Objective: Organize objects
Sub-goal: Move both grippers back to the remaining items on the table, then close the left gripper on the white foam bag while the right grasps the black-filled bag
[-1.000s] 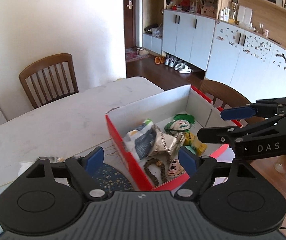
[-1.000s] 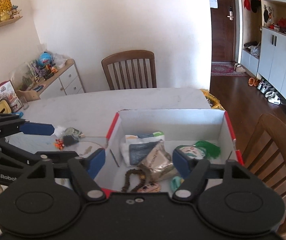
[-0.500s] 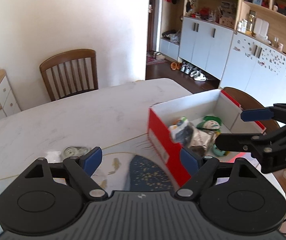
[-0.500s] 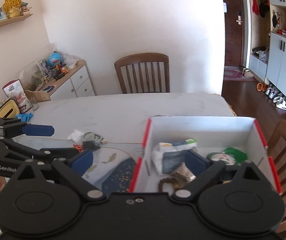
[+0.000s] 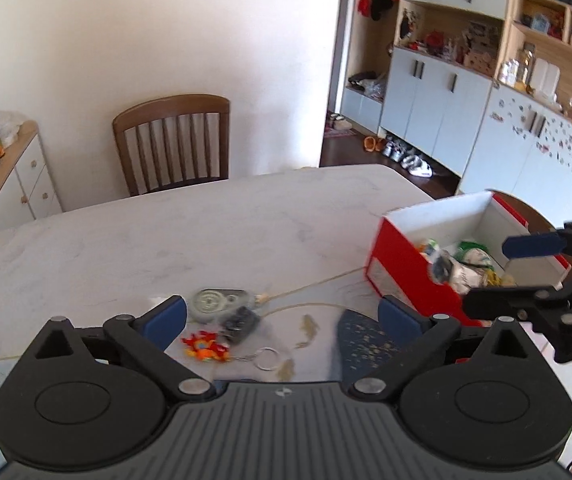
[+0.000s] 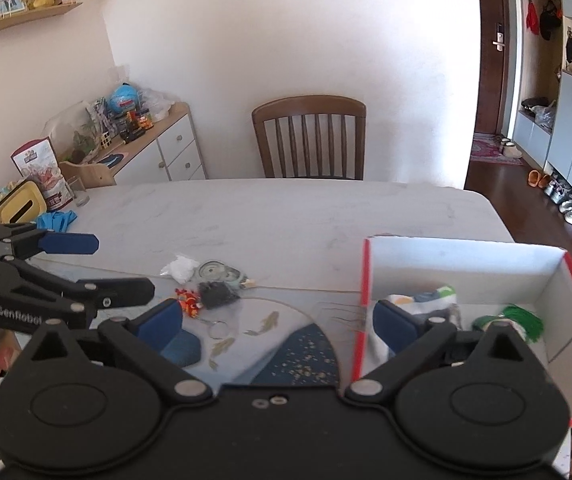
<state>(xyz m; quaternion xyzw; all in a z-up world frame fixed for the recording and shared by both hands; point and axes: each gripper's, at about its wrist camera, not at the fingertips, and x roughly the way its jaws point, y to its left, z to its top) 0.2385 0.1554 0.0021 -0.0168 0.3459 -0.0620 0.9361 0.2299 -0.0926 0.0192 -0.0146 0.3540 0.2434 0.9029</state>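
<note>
table [image 5: 213,224] held keychains [image 5: 221,328] | red box [image 5: 414,276] at right | left gripper [image 5: 281,316] jaws apart, empty | right gripper [image 6: 279,320] jaws apart, empty

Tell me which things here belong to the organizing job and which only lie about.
Job: red box, orange toy keychain, black pouch, round grey tin, white wad.

Lying about: chair, blue gloves, sideboard clutter, shoes.

Home dining room — table [image 6: 286,216], chair [image 6: 309,136], shoes [image 5: 406,156]
</note>
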